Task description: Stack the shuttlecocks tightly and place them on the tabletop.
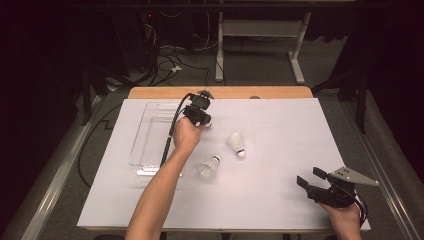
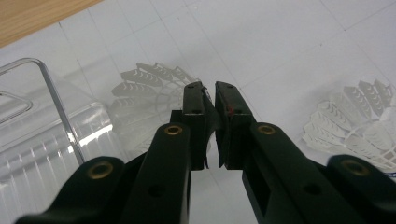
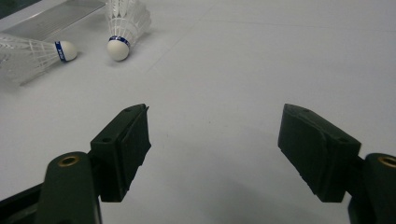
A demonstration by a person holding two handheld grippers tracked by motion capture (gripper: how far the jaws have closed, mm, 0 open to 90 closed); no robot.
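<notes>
Right at the tips of the left hand-held gripper (image 2: 210, 88), the jaws stand almost together with just a thin slit between them. The feather skirt of a shuttlecock (image 2: 144, 93) sits right behind those tips. Honestly I can't tell whether the pads are pinching the edge of the skirt or just hanging over it. From the high view the cork end pokes out just beside the gripper, close to the near wall of the clear tray (image 2: 52, 93), but outside it as far as I can see.

My guess is the job is getting the shuttlecocks into that tray, and this one is the first in line. Two things worry me:

- If the grip is only on a feather or two, the thing could pivot or drop out on the lift, and a shuttlecock rolls in a curve, so it may land anywhere.
- Squeeze harder to fix that and you bend the feathers. The tray wall is also right there, so a low carry could snag the skirt on the rim.

Further out, the other two shuttlecocks (image 1: 236, 144) (image 1: 209, 167) lie on the tabletop (image 1: 280, 210) near the left forearm. A careless sweep of the arm or the trailing cable could knock them around.

Way off at the near right corner, the right hand-held gripper (image 3: 215, 126) is spread wide with nothing in it, resting low over the tabletop.
</notes>
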